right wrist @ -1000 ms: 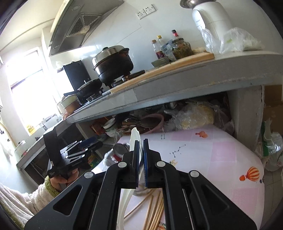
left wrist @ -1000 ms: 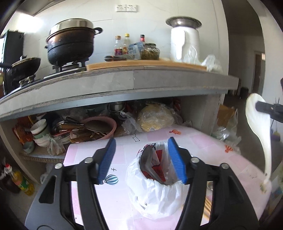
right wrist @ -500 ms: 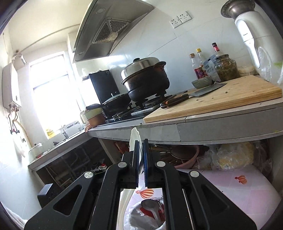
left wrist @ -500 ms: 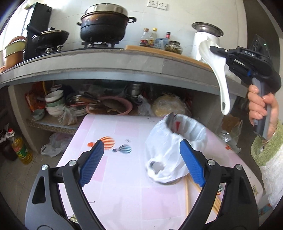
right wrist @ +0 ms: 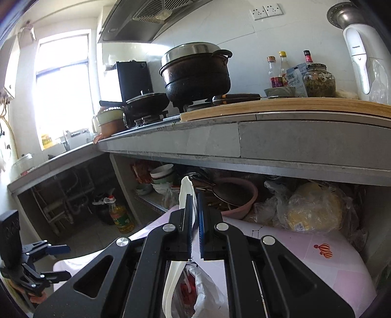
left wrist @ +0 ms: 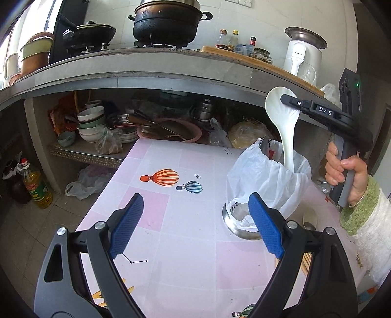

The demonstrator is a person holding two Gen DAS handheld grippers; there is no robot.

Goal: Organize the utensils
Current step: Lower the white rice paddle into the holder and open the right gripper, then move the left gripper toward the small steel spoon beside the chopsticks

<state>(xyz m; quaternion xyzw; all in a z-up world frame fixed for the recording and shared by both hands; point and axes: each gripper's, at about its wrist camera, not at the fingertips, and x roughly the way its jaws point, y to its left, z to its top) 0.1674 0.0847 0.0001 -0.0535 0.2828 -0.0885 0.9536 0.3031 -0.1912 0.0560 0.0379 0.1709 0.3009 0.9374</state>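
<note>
My right gripper [left wrist: 288, 101] is shut on the bowl of a white rice spoon [left wrist: 284, 127], which hangs handle-down into a metal holder lined with a white plastic bag [left wrist: 259, 186] on the pink table [left wrist: 185, 244]. The right wrist view shows the spoon [right wrist: 187, 193] clamped between the shut fingers [right wrist: 194, 230], the bag [right wrist: 202, 296] below. A metal utensil [left wrist: 264, 143] stands in the bag. My left gripper [left wrist: 193, 225] is open and empty, low over the table, left of the holder. Chopsticks [left wrist: 306, 264] lie on the table at right.
A grey counter [left wrist: 146, 71] with pots [left wrist: 168, 22], bottles and a cutting board overhangs a shelf crowded with bowls [left wrist: 90, 122] and a pink basin [left wrist: 176, 129]. An oil bottle [left wrist: 36, 188] stands on the floor at left.
The right gripper has lowered the white spoon so its handle now enters the bag. The left gripper has drawn back and left from the holder.
</note>
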